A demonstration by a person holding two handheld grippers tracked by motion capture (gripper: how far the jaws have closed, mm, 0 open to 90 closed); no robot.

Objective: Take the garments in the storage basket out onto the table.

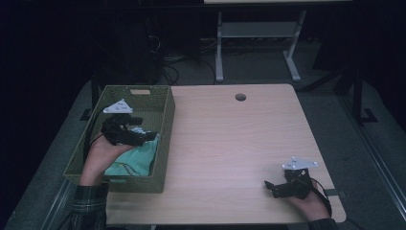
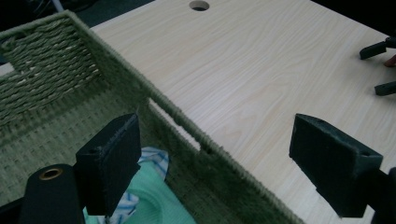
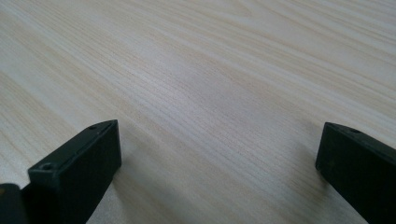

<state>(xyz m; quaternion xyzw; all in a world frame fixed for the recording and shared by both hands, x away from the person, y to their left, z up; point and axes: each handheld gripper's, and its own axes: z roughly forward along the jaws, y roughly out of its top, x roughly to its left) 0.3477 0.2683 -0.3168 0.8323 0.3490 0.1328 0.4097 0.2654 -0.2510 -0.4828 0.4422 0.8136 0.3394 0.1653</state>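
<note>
Right tool (image 1: pixel 271 187): near the tabletop's near right corner, held low over bare wood, jaws spread wide with nothing between them; in the right gripper view the two black jaws frame plain wood grain.
Right hand (image 1: pixel 306 201): at the near edge of the tabletop, just inside the right corner.
Left tool (image 1: pixel 149 137): over the basket at the near left, jaws wide apart and holding nothing; in the left gripper view one jaw hangs inside the basket above the cloth, the other out over the tabletop, with the basket's right wall running between them.
Cloth (image 1: pixel 136 160): light green with a white and blue patch, lying in the near half of the basket, just below the left tool; whether a jaw touches it cannot be told.
Basket (image 1: pixel 164 139): green woven, open-topped, along the left edge of the tabletop, its near end close to the near edge; a handle slot cuts its right wall.
Tabletop (image 1: pixel 230 143): pale wood, bare from the basket's right wall across to the right edge.
Round hole (image 1: pixel 240 97): near the far edge, about midway along it.
</note>
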